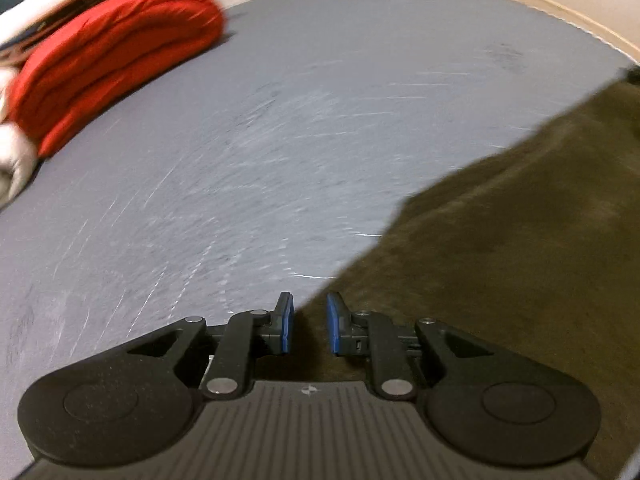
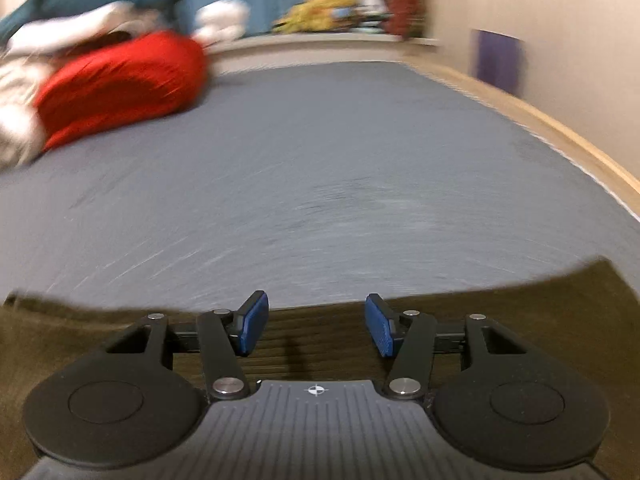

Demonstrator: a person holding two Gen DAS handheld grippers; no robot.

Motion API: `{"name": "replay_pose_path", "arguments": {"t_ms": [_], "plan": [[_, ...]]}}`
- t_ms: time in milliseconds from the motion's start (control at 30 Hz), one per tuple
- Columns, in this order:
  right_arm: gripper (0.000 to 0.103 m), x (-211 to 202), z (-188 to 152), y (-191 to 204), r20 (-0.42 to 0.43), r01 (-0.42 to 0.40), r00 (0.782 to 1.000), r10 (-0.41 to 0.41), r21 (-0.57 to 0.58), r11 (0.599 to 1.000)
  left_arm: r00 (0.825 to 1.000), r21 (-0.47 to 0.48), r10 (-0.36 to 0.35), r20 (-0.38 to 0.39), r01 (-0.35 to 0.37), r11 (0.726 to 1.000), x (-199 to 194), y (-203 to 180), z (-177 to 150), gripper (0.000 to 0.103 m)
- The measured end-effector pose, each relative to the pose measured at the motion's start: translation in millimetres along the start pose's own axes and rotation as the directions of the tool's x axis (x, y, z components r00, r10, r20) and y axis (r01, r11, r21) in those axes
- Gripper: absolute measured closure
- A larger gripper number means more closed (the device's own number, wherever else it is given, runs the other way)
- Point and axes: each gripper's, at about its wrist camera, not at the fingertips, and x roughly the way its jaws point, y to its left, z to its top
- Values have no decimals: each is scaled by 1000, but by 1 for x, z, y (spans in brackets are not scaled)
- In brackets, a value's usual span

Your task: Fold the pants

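Left wrist view: my left gripper (image 1: 308,322), jaws narrowly parted and empty, hovers at the edge of the olive pants (image 1: 520,240) lying on the grey bed (image 1: 280,140).

Right wrist view: my right gripper (image 2: 316,322), jaws wide and empty, sits over the pants' (image 2: 320,344) far edge. Step, as I judge it: reaching to grasp. Next: lower both, pinch the fabric.
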Motion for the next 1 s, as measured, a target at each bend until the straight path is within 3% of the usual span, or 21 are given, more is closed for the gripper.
{"name": "replay_pose_path", "arguments": {"t_ms": [133,233,300,333,400,467,533,600,633,667,700,733,767,833,1000], "plan": [[47,-14,-11,-76,-23,133,991,-131,186,973,999,18,53,-7,-52,998,10,-5,2,83],[46,-19,-34,-131,-128,239,969,-210,283,929,995,35,97,21,-98,995,-3,-14,5,81],[52,-28,-51,-163,-164,289,955,-248,323,901,994,18,78,73,-80,997,-21,-17,7,76],[53,-36,-56,-176,-148,277,960,-240,340,899,994,16,48,96,-50,999,-31,-18,7,71],[53,-51,-61,-192,-133,317,948,-288,351,881,992,33,-39,122,36,999,-49,-27,3,64],[53,-68,-66,-206,-110,337,941,-321,399,853,982,73,-153,109,145,987,-63,-39,-5,60],[45,-84,-74,-220,-100,359,930,-353,452,817,960,109,-267,83,257,960,-75,-54,-17,60],[43,-96,-83,-229,-120,425,897,-425,497,757,924,143,-380,43,371,918,-81,-69,-29,60],[43,-104,-88,-236,-115,416,898,-425,539,732,900,170,-435,-5,429,887,-78,-77,-36,56],[42,-111,-91,-243,-107,393,905,-412,583,711,889,200,-452,-74,457,867,-71,-87,-44,50],[40,-118,-95,-247,-99,369,913,-397,617,695,893,235,-429,-131,449,862,-62,-94,-53,45],[39,-123,-101,-254,-94,344,922,-376,643,684,908,268,-404,-113,419,867,-59,-97,-61,39],[39,-124,-106,-257,-90,316,934,-345,657,685,911,264,-399,-104,412,872,-59,-96,-60,39],[39,-120,-109,-257,-87,288,947,-310,661,693,909,201,-402,-105,416,887,-61,-88,-55,39],[39,-119,-106,-257,-28,182,973,-229,701,689,936,108,-351,-10,350,931,-82,-72,-45,38]]}}
